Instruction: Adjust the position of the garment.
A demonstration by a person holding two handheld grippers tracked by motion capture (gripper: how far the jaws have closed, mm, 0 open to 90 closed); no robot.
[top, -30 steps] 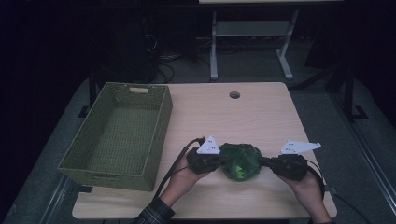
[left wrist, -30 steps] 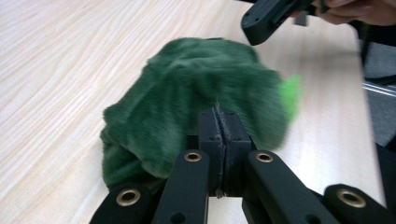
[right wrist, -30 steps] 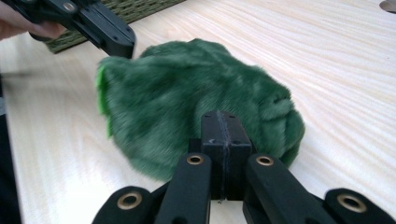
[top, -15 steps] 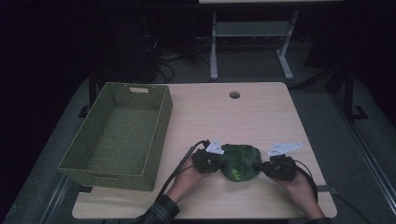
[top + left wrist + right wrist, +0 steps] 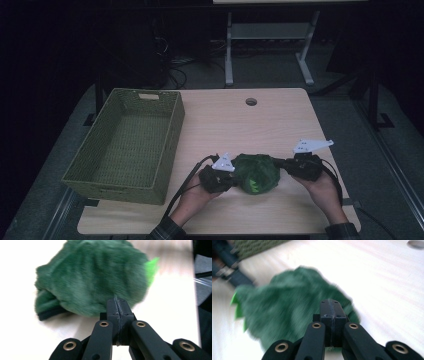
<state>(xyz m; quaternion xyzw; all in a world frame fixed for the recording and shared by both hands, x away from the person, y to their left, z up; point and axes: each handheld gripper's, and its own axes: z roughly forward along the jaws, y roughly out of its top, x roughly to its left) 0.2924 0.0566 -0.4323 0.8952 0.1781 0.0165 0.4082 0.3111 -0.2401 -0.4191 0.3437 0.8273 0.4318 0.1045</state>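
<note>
Blurred in both gripper views: green plush toy (image 5: 287, 307) (bright spikes smeared); perhaps touching shut left gripper (image 5: 117, 305), unclear.

— Where does the plush toy (image 5: 256, 173) sit?
— On the table (image 5: 235, 125), between the 2 grippers: the left gripper (image 5: 226, 179) at its left side, the right gripper (image 5: 283, 163) at its right.
— And the basket (image 5: 85, 170)?
— Left of the left gripper, along the table's left edge. The cable hole (image 5: 251, 101) lies well beyond both grippers, toward the far edge.
</note>
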